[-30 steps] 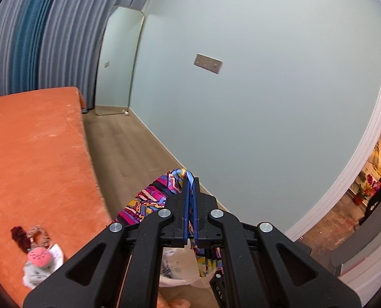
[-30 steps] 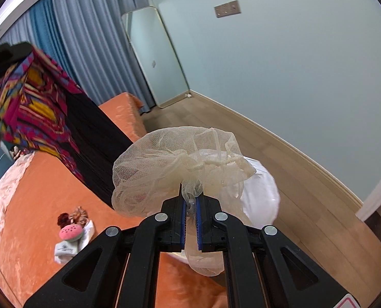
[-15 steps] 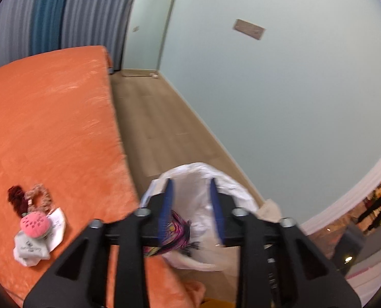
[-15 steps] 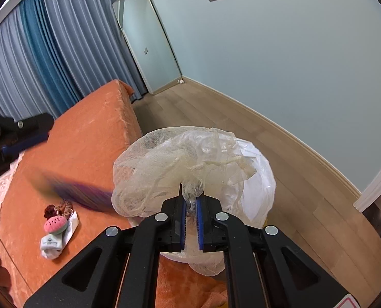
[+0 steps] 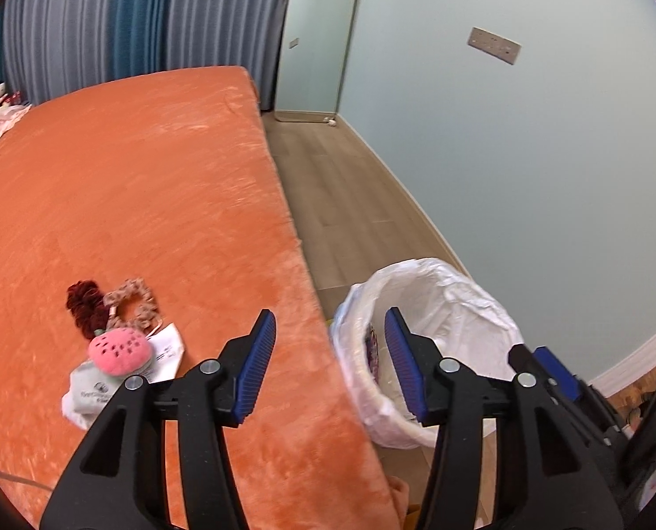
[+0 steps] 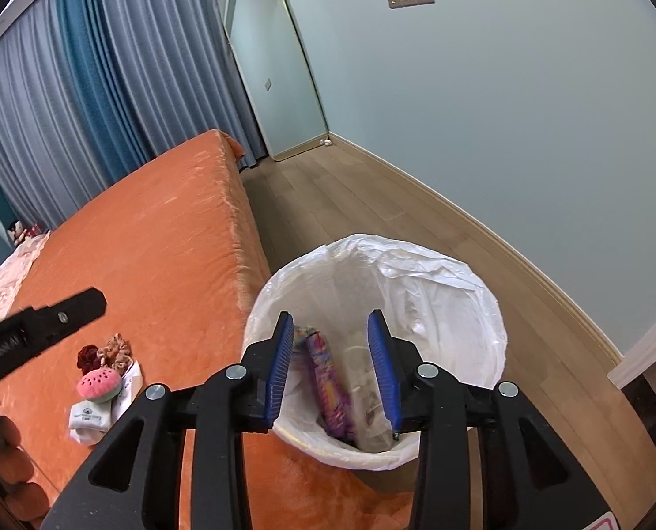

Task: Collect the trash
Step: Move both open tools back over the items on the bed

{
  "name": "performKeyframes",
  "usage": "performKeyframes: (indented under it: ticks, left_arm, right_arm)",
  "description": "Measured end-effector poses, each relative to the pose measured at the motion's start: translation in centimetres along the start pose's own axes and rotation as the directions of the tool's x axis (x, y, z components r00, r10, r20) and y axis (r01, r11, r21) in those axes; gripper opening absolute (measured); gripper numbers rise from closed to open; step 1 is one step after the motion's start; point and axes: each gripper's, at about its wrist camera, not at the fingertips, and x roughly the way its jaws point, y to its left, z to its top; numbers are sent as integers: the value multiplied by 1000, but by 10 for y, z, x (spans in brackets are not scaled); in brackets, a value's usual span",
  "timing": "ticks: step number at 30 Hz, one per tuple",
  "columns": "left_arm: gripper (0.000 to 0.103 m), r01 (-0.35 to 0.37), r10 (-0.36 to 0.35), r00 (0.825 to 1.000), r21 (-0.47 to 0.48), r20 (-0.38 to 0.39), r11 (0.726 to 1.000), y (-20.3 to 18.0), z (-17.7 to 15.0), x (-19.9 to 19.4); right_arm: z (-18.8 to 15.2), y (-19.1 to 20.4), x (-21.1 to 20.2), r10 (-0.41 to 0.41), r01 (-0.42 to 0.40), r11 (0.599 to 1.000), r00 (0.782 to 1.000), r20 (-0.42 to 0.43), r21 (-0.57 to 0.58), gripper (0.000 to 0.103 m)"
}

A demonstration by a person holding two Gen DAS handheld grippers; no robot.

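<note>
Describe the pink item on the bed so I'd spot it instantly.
On the orange plush bed, near the edge by the white-lined trash bin, lies a small heap. The round pink plush toy with dark dots sits on top, over white paper packets, beside two scrunchies.

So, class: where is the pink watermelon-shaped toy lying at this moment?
In both wrist views the pink toy lies low on the left, on the orange bed, atop white packets and beside two scrunchies.

Plush orange bed cover (image 5: pixel 151 185), crinkly glossy plastic bin liner (image 6: pixel 438 274), matt wood-look floor (image 6: pixel 372 203).
</note>
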Motion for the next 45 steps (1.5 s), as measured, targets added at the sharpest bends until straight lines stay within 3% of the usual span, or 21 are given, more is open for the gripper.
performKeyframes:
  ticks: [14,24,34,37,45]
  left_arm:
    - [49,-95,95,995,-67,0,993,45,-15,-15]
    - [56,-172,170,985,-126,-23,977,95,-32,-24]
    - [63,-243,234,970,-210,-67,947,156,-50,-27]
    - [64,-262,249,965,-240,-83,935,174,-56,-27]
    - [66,-312,282,949,-303,-140,900,221,-77,-20]
  right_arm:
    - [-12,51,-9,56,-58,994,998,-22,-97,41]
    - [-28,100,-8,109,-118,976,992,-61,-180,42]
    - [-45,151,0,147,-173,949,983,-114,-264,43]
    - [-50,166,4,160,-191,941,979,-130,-281,51]
    - [-66,204,26,191,-248,911,962,-196,-329,52]
